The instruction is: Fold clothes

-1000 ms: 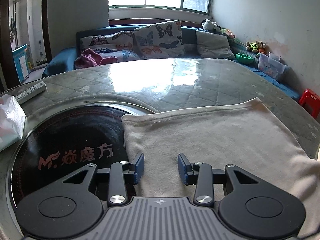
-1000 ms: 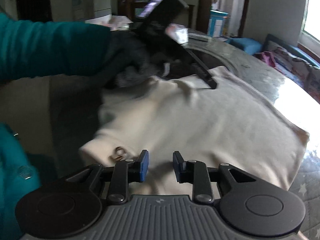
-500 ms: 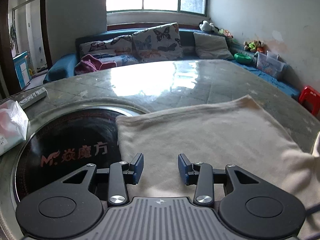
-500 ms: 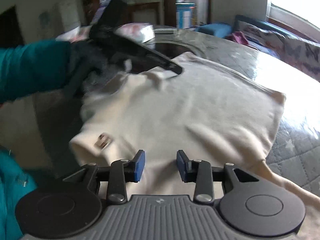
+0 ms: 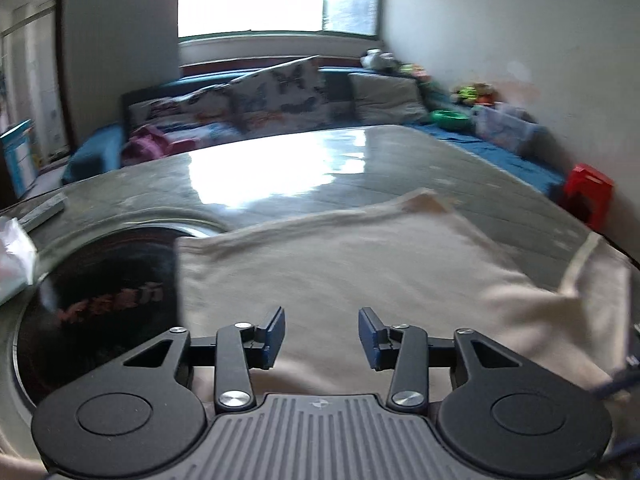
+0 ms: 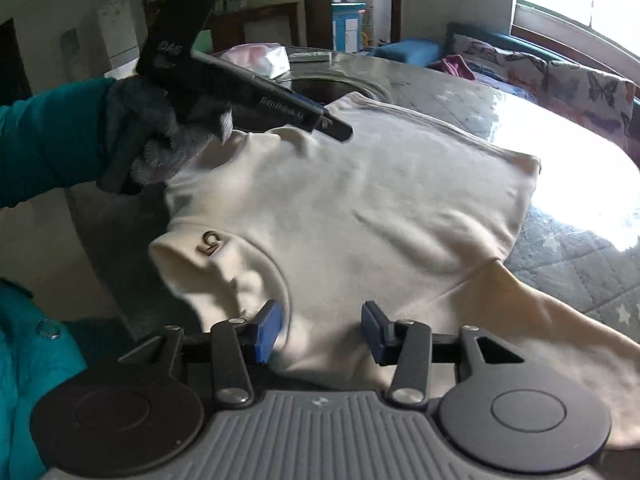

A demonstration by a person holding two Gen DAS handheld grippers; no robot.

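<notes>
both grippers — left (image 5: 321,334), right (image 6: 321,332) — spread wider than before, cream sweater (image 6: 352,208) flat

1. Garment (image 6: 360,208) lies flat on the table (image 6: 568,264), one edge over the round inset plate (image 5: 100,280).
2. Left gripper (image 5: 322,334) above the garment's near edge; right gripper (image 6: 322,330) beside the collar.
3. Tissue pack (image 6: 260,58) and remote (image 6: 310,56) behind the plate.
4. Sofa (image 5: 248,100) beyond the table.
</notes>
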